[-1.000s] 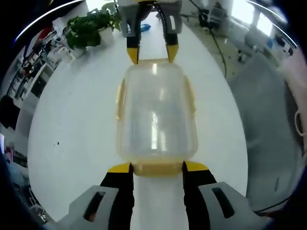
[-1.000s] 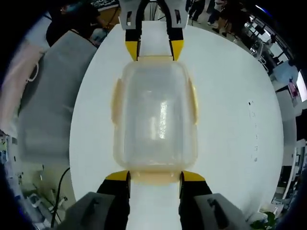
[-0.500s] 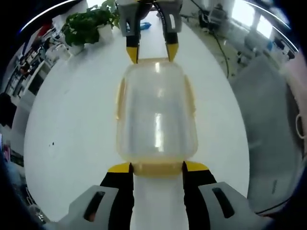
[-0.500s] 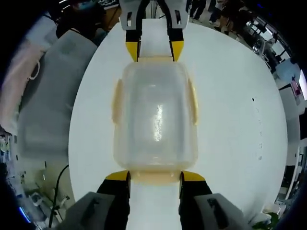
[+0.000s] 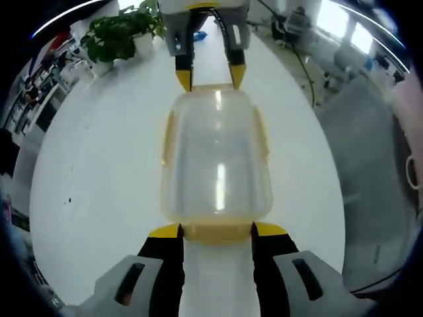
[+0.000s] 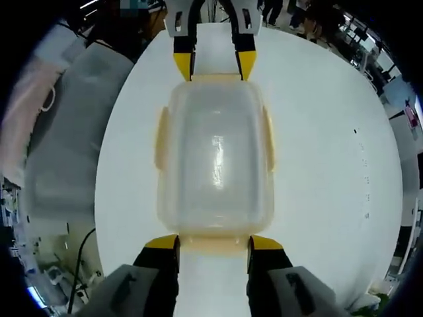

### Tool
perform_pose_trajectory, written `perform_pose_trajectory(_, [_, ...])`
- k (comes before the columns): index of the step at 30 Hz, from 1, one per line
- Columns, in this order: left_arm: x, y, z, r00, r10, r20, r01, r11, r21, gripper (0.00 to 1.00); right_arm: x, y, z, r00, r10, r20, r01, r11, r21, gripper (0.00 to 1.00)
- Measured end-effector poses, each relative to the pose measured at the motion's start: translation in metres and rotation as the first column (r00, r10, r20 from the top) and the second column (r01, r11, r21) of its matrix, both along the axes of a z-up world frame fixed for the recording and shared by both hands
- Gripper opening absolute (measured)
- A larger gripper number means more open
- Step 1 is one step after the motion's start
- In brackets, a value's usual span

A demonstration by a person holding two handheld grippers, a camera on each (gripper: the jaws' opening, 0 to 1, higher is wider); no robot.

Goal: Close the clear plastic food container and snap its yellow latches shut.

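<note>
i had the container [image 5: 217, 158] lying lengthwise between my two grippers on the round white table [image 5: 99, 172], one short end toward each, so i could work on both end latches at once. my left gripper [image 5: 217, 231] sat at the near end in the left gripper view, its jaws apart and spread about as wide as the end latch [image 5: 217, 232], the yellow tips just beside its corners; i could not tell whether they actually pressed on it. my right gripper [image 6: 213, 243] did the same at the opposite end, jaws apart, tips flanking that end's latch [image 6: 213, 244]. in each view the other gripper rose at the far end, facing me.

the lid looked seated already, so i judged the closing done and the latching to be the step in hand. the side latches [image 6: 160, 139] stood out a little from the long walls, which made me think they were not yet snapped down, though i could not be sure.

the box was cloudy clear plastic, a rounded rectangle with soft corners and a glossy top that caught a bright streak of light. the latches were pale yellow flaps, thin and probably springy. the table was smooth and matte. a potted plant [image 5: 119, 36] stood well apart near its far edge.
</note>
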State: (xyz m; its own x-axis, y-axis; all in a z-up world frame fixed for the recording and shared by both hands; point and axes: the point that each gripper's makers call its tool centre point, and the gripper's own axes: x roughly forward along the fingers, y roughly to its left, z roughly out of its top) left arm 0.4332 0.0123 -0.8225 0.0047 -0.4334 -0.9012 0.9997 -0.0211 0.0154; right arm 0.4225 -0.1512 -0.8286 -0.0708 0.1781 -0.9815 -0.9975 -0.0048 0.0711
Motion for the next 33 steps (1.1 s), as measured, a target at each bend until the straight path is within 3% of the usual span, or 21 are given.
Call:
perform_pose_trajectory(5, [0.000,0.003,-0.003,1.000,0.001,-0.002,-0.001,1.000,0.011,0.38,-0.002,-0.001,0.000,1.000,-0.004,-0.003,0.004,1.000,0.001,0.39])
perform_pose_trajectory(9, [0.000,0.007,-0.004,1.000,0.002,0.004,-0.002,1.000,0.020,0.48,-0.002,-0.004,0.003,1.000,-0.014,0.005,0.014,1.000,0.008,0.40])
perform_pose_trajectory(12, [0.004,0.011,-0.001,1.000,-0.002,0.028,0.001,1.000,0.025,0.47,0.000,-0.008,0.006,1.000,-0.028,0.015,0.027,1.000,0.014,0.41])
perform_pose_trajectory(15, [0.008,0.008,0.010,0.999,0.010,0.047,-0.010,1.000,-0.001,0.46,0.001,-0.008,0.011,0.999,-0.040,0.021,0.039,0.999,0.029,0.40])
perform_pose_trajectory(19, [0.010,-0.003,0.023,0.998,0.068,-0.010,-0.069,0.993,-0.097,0.46,0.005,-0.006,0.015,0.997,-0.062,0.042,0.060,0.997,0.041,0.39])
perform_pose_trajectory(25, [0.015,-0.009,0.033,0.997,0.063,0.038,-0.058,0.992,-0.115,0.43,0.011,0.004,0.030,0.994,-0.083,0.067,0.076,0.993,0.092,0.38])
perform_pose_trajectory(33, [0.006,-0.025,0.031,0.998,0.058,0.019,-0.055,0.989,-0.137,0.39,0.010,0.018,0.033,0.994,-0.079,0.077,0.070,0.990,0.120,0.34])
